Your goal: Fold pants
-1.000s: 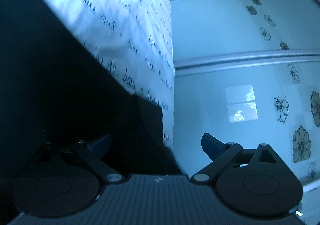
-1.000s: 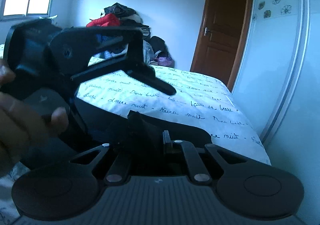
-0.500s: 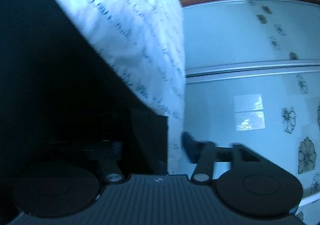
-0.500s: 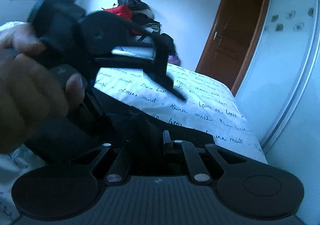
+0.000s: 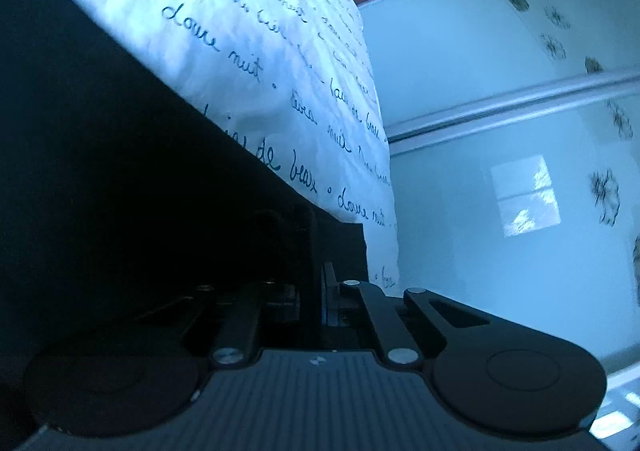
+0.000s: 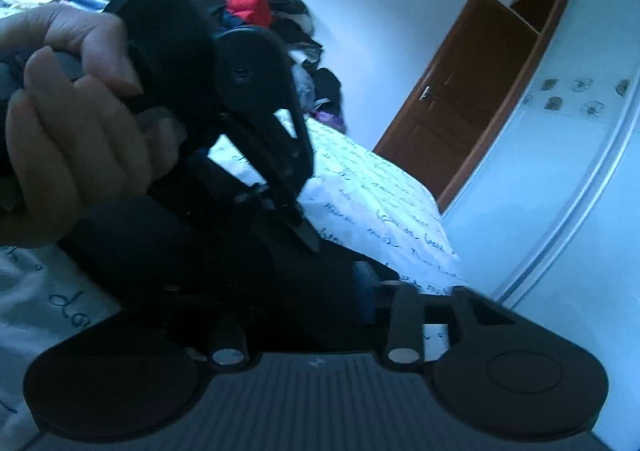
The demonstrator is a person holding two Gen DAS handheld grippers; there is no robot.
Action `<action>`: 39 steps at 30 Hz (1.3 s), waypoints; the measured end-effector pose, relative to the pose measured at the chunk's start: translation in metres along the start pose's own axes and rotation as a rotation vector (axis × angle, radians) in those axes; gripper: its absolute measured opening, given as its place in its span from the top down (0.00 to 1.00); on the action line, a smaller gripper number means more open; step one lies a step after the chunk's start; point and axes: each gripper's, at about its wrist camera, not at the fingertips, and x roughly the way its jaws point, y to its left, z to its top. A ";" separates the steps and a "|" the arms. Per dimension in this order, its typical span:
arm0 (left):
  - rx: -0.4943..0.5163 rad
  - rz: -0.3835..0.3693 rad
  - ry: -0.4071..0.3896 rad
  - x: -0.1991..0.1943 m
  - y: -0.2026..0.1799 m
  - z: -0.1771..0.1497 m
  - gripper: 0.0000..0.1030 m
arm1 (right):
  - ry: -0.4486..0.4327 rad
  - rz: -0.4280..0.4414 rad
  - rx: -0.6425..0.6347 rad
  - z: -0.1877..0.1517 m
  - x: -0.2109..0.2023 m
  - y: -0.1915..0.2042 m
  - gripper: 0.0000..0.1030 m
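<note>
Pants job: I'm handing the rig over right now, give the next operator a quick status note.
Left tool: just closed, now shut on the dark pants at their edge near the bed's side.
Right tool: jaws have just been opening; pants cloth lies between them, and whether it is still gripped is too dark to tell.
Pants lie on the bed's lettered sheet, close to the wardrobe side.
Done: left grip taken. How far the folding has got cannot be told.
Left: finish the fold and smooth it flat.

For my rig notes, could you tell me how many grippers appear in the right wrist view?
2: the right gripper at the bottom, jaws just opening with the pants between them; the left gripper upper left, in a hand.
</note>
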 end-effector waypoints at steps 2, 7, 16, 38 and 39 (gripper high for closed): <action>0.028 0.024 -0.004 -0.002 -0.001 -0.001 0.90 | 0.014 0.000 -0.020 0.001 0.002 0.006 0.88; 0.144 0.084 -0.032 -0.015 -0.008 -0.001 0.90 | -0.011 0.034 -0.021 0.013 -0.009 0.016 0.91; 0.404 0.238 -0.129 -0.055 -0.015 0.001 0.89 | -0.031 0.228 0.231 0.030 -0.006 0.012 0.93; 0.578 0.380 -0.262 -0.122 0.016 0.020 0.89 | -0.082 0.346 0.138 0.059 -0.022 0.084 0.94; 0.577 0.382 -0.263 -0.124 0.018 0.021 0.89 | -0.082 0.352 0.137 0.060 -0.022 0.086 0.94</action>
